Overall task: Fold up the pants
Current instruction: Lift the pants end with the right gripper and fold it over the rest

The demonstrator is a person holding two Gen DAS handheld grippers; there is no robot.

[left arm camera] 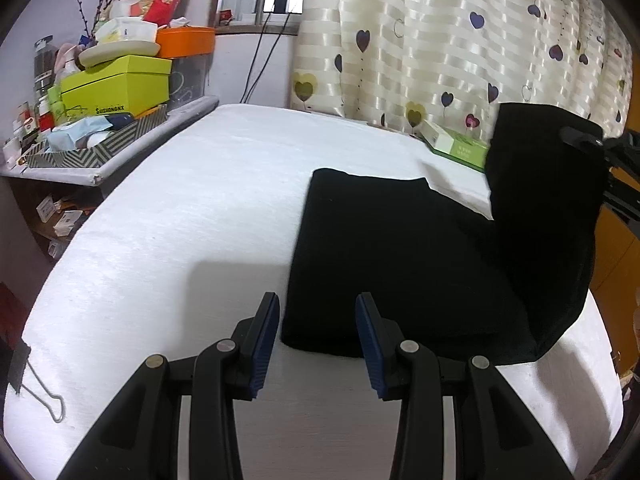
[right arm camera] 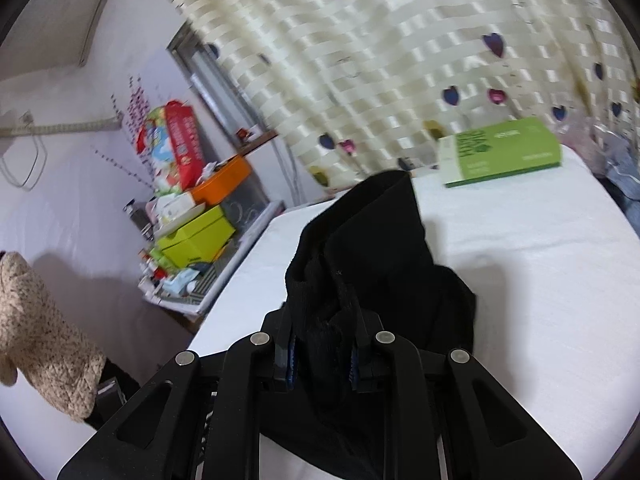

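Note:
Black pants (left arm camera: 400, 256) lie partly folded on the white bed (left arm camera: 192, 216). Their right end is lifted up in a tall flap (left arm camera: 548, 200). My left gripper (left arm camera: 318, 312) is open, hovering just above the near left corner of the flat folded part, with nothing between its blue pads. In the left wrist view my right gripper (left arm camera: 596, 144) shows at the right edge, holding the top of the flap. My right gripper (right arm camera: 322, 348) is shut on the bunched black pants (right arm camera: 372, 248), which rise in front of its camera and hide part of the bed.
A green and white box (right arm camera: 500, 152) lies at the bed's far edge by the heart-patterned curtain (left arm camera: 440, 40). A cluttered side shelf (left arm camera: 104, 92) with yellow-green and orange boxes stands left of the bed. A binder clip (left arm camera: 36, 384) holds the sheet at the near left. A knit sleeve (right arm camera: 36, 336) shows at left.

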